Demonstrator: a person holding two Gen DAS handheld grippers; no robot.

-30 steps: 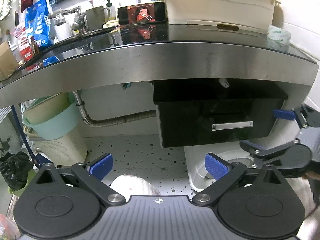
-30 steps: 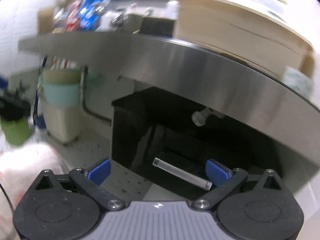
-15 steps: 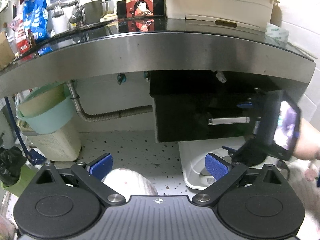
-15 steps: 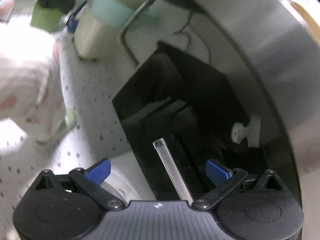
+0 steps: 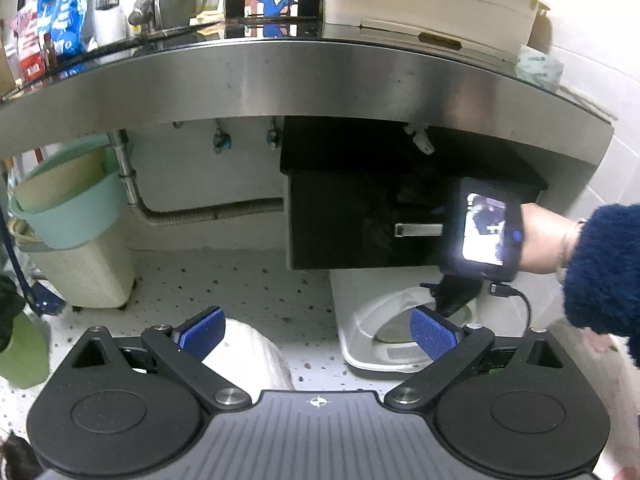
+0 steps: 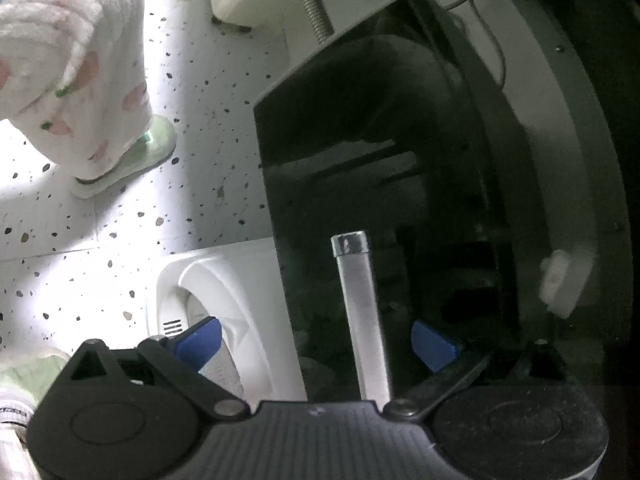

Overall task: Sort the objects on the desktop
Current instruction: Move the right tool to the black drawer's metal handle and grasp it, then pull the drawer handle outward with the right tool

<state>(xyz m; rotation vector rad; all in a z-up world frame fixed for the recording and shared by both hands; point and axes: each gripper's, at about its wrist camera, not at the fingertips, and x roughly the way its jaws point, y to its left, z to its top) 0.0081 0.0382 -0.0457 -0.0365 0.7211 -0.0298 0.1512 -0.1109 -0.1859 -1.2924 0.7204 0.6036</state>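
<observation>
While jaws gape, right gripper (image 6: pixel 316 340) straddles drawer handle (image 6: pixel 358 312), floor beside.

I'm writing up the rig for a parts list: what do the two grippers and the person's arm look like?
Both are alike: the left gripper and right gripper have matte black linkage arms on silver pivot pins, round black housings, a ribbed grey centre plate with a small crosshair mark, and blue textured pads. The right one carries a lit screen with a thin black cable. The sleeve is fuzzy navy.
</observation>
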